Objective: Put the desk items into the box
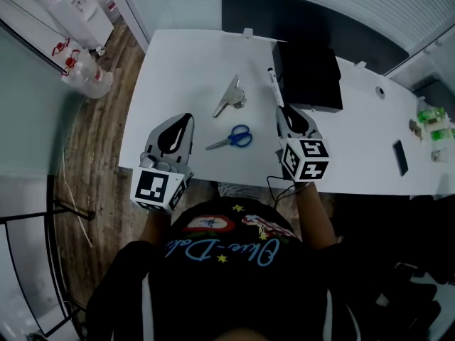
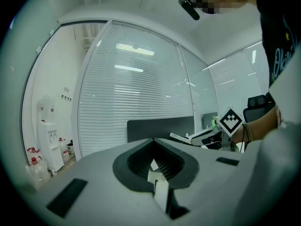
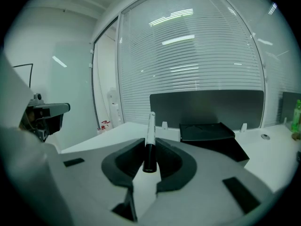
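1. The right gripper [image 1: 284,111] holds the marker [image 3: 149,142] by its dark end. The white barrel points ahead, just beside the black box [image 1: 309,77] at the gripper's 1 o'clock, probably lined up for dropping in.
2. Its jaws stand partly apart, with the pads pressed on the marker.
3. The left gripper [image 1: 186,119] sits toward the desk's [image 1: 185,62] 7 o'clock with its jaws together and nothing between them, seemingly parked.
4. The scissors [image 1: 233,138] and a silvery metal tool [image 1: 229,96] lie on the desk around the box's 8 o'clock, not yet packed.
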Available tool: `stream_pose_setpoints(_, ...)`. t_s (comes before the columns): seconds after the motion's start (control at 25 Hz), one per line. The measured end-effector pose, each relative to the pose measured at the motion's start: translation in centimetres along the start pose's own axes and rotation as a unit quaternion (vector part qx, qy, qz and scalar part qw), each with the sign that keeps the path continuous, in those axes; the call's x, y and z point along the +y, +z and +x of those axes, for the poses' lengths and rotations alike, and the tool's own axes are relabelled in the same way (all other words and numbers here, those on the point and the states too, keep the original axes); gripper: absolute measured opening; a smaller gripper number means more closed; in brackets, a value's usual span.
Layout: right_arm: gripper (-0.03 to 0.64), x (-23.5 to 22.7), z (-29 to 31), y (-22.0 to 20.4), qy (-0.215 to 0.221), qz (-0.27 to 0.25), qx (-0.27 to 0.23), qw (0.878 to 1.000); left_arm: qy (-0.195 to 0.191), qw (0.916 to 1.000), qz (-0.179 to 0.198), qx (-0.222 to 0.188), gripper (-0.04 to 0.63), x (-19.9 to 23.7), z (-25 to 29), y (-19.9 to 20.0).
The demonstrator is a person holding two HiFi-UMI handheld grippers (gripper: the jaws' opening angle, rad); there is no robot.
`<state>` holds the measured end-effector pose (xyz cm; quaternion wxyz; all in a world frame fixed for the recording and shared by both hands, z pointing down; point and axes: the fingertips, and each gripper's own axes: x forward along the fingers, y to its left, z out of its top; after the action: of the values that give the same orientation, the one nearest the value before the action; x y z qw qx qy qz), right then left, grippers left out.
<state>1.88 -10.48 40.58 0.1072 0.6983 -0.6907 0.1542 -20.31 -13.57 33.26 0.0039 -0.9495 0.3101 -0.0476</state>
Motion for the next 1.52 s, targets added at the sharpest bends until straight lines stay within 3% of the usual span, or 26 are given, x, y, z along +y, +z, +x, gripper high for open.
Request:
stream_pose_setpoints(1.12, 0.075, 1.5, -5.9, 2.6, -0.003, -0.007, -0.047, 0.999, -0.021, 0.9997, -0.011, 0.004, 0.008, -2.7, -2.6, -0.4)
stream_pose_setpoints(1.52, 0.075, 0.2, -8.4, 2.3, -0.027, 0.001, -0.056, 0.998, -0.053, 0.9986, -0.010, 0.002, 0.008, -4.9, -1.4, -0.4)
